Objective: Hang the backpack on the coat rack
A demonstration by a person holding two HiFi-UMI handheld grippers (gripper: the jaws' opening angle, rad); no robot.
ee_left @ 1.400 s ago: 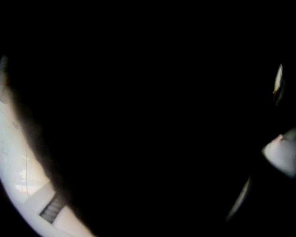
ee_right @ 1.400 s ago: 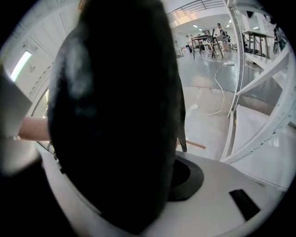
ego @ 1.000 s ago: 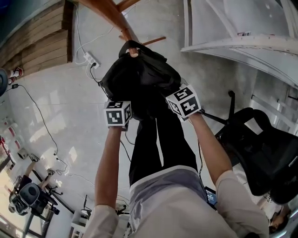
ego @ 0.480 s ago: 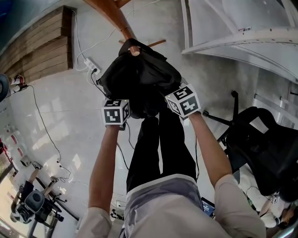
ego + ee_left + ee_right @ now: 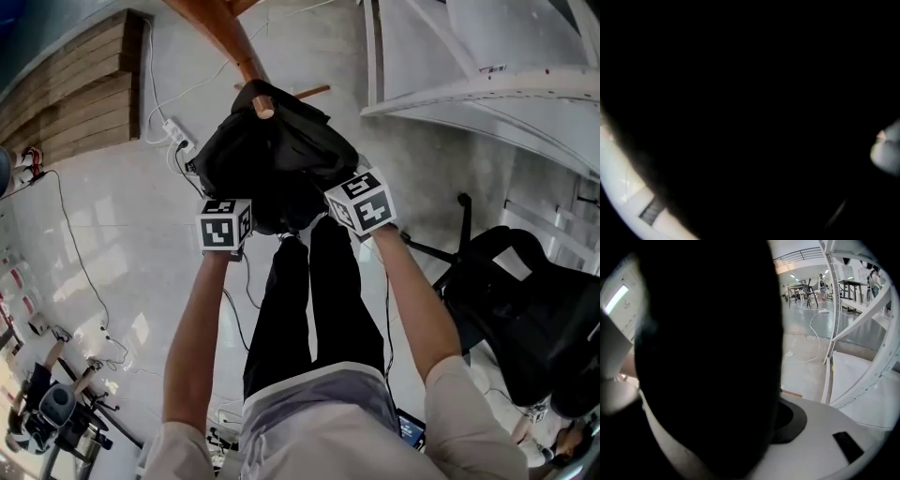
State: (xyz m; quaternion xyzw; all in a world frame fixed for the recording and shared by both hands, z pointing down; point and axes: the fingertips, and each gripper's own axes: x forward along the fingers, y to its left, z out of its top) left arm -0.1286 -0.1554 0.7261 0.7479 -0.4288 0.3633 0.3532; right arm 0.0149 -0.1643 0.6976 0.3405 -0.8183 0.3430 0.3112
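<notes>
Nearly done: backpack (image 5: pixel 272 155) handle appears over coat rack (image 5: pixel 228 42) peg.
Release outstanding; left gripper (image 5: pixel 231 221) just opening, fabric between jaws, grip unclear; right gripper (image 5: pixel 350 200) clamped on backpack.

black office chair (image 5: pixel 525 309), white power strip (image 5: pixel 174 130)

Black backpack (image 5: pixel 272 155), all soft and bunched up, sits with its top right at a peg (image 5: pixel 263 106) of the brown wooden coat rack (image 5: pixel 217 28), bulk sagging below.
</notes>
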